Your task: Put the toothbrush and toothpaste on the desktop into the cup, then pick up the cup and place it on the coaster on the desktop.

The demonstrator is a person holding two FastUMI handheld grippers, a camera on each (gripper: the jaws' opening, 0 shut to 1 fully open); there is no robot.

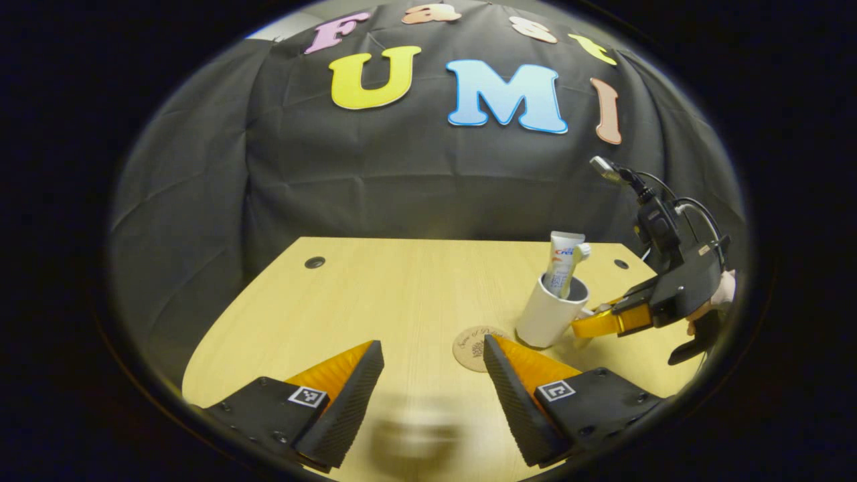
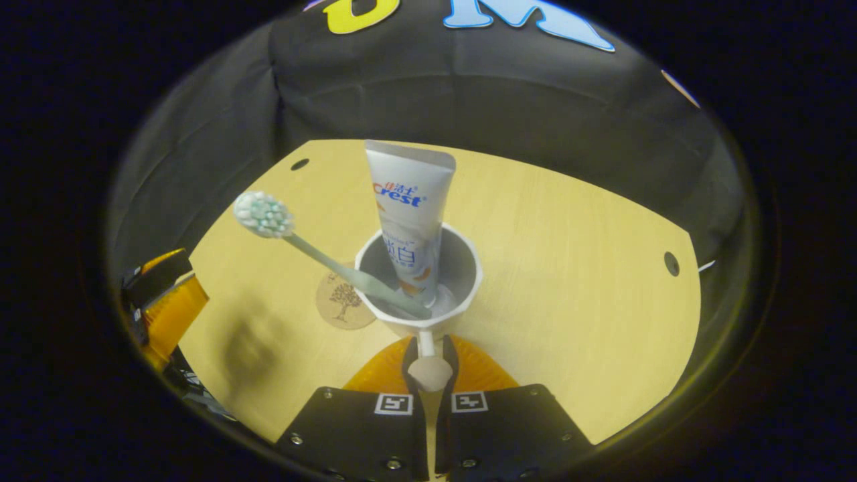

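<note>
**Cup held by its handle beside the coaster**

The cup stands on the desk just beside the coaster, right gripper clamped on its handle. Toothpaste stands upright inside; the toothbrush leans, bristles up. Left gripper is spread wide, holding nothing

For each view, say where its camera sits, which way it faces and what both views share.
Left gripper view: rides the left gripper, jaws open, above the near wooden desktop, facing the booth wall; the right gripper and a hand show farther off.
Right gripper view: rides the right gripper, shut on the white cup's handle, looking down.
Shared: white cup, toothpaste tube, toothbrush, round cork coaster.
</note>
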